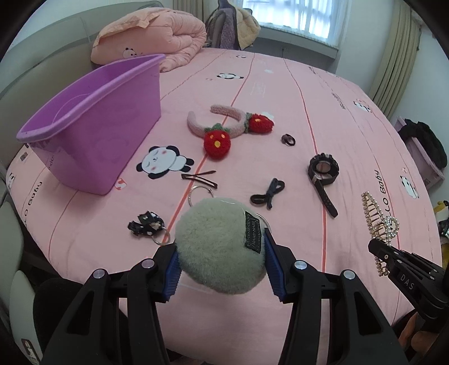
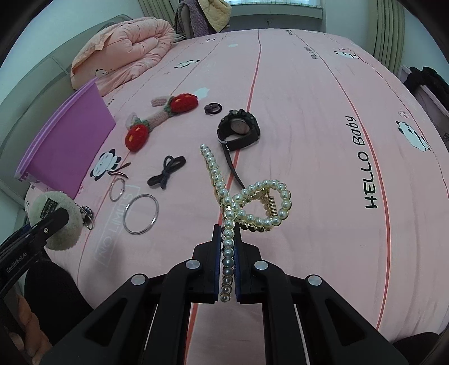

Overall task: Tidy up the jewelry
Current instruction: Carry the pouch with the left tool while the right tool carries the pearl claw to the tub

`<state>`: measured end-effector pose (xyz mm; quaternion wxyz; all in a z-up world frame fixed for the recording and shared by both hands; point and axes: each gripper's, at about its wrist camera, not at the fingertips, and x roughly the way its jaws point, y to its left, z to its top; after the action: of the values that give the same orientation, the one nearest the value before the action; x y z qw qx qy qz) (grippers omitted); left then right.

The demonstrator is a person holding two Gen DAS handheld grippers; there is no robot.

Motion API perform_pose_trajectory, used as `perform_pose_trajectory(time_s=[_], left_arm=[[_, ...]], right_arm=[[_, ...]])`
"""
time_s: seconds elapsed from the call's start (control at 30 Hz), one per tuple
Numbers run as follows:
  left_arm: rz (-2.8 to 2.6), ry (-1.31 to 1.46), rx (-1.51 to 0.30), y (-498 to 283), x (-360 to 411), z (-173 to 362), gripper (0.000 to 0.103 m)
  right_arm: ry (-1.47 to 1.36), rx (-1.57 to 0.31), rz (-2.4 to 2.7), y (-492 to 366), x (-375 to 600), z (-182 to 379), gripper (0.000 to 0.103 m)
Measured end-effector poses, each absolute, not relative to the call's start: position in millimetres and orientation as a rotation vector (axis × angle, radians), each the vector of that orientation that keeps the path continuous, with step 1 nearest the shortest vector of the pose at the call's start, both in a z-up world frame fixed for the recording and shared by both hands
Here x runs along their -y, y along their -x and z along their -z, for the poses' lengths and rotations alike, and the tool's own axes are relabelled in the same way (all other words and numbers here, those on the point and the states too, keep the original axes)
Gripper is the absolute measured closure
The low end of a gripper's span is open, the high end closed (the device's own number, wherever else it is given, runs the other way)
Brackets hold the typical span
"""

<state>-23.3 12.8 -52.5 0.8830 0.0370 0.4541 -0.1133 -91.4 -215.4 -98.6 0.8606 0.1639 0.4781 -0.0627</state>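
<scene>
A pink panda-print bed (image 1: pixel 280 84) fills the room, a curtained window (image 1: pixel 297 14) glowing behind.

Soft daylight from window (image 1: pixel 297 16) behind bed (image 1: pixel 280 92); shadows faint. Both views sharp centrally, strong fisheye bending, dark vignette in corners.

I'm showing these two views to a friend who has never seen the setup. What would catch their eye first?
Probably the fluffy cream pom-pom squeezed in the left gripper, filling the lower middle of the left view. Next, the pearl hair claw pinched in the shut right gripper, held up over the pink bedspread. Behind them, the purple tub stands at left, beside the strawberry headband.
</scene>
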Motion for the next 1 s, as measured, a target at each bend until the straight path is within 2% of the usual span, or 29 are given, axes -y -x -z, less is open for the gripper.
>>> perform_pose_trajectory(time_s=[0.53, 0.77, 1.0], left_arm=[[0.097, -0.024, -0.837, -46, -127, -19, 0.053], [0.024, -0.020, -0.815, -104, -180, -44, 0.052], [-0.069, -0.003, -0.855, -174, -230, -41, 0.052]], right_arm=[[-0.253, -0.896, -0.155, 0, 116, 12, 0.095], [-0.195, -0.848, -0.298, -82, 50, -29, 0.095], [-0.151, -0.873, -0.428, -179, -30, -44, 0.095]])
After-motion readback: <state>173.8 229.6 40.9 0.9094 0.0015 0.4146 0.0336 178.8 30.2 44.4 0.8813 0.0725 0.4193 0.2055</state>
